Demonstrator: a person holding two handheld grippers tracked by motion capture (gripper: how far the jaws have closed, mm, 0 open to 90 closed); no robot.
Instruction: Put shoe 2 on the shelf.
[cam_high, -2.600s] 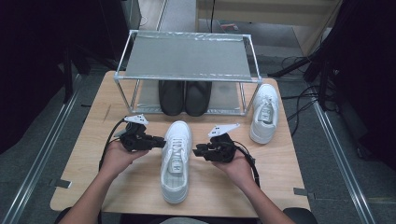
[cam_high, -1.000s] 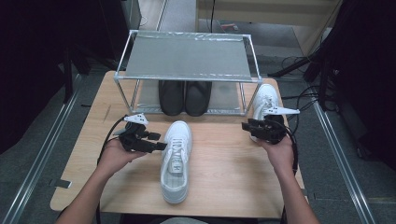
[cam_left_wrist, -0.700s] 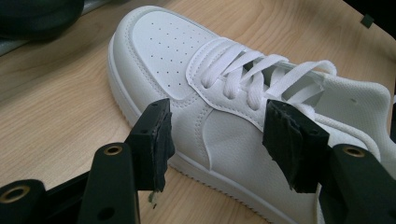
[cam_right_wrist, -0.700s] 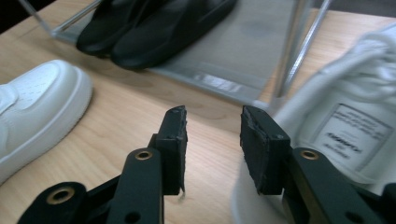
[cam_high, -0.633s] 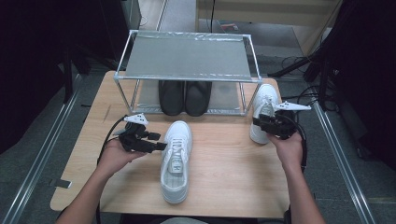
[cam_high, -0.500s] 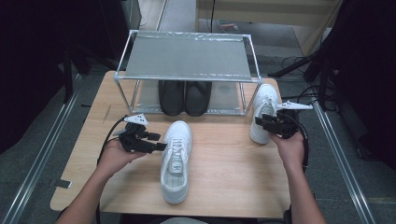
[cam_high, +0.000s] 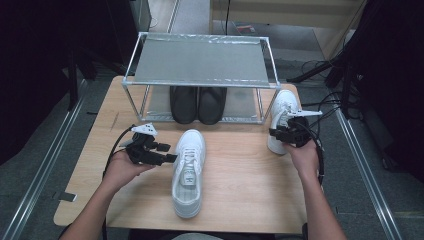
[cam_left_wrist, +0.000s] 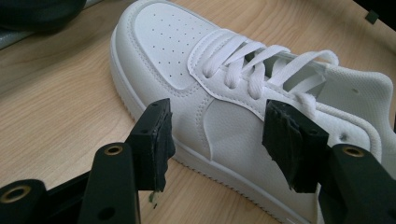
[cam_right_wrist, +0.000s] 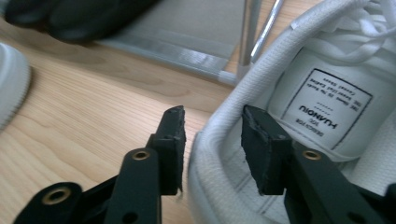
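Note:
One white sneaker (cam_high: 189, 170) lies mid-table, toe toward the rack; the left gripper view shows its laced side (cam_left_wrist: 224, 88). My left gripper (cam_high: 170, 158) (cam_left_wrist: 217, 140) sits against that shoe's left side, open, jaws wide with nothing pinched. A second white sneaker (cam_high: 283, 107) (cam_right_wrist: 322, 102) lies at the table's right edge beside the rack. My right gripper (cam_high: 277, 135) (cam_right_wrist: 212, 140) is at its heel, one jaw outside and one inside the padded collar. Its jaws have just been closing around that collar wall, and a thin gap still shows at the outer pad.
A metal rack (cam_high: 200, 60) with a grey shelf stands at the back of the wooden table (cam_high: 250, 175). A pair of black shoes (cam_high: 197, 102) sits under it. A rack leg (cam_right_wrist: 250, 32) rises close to the right sneaker's heel. Cables trail off the right side.
The right hand left the middle sneaker, crossed to the right sneaker and lowered its jaws over the heel collar. The left hand and middle sneaker stayed put.

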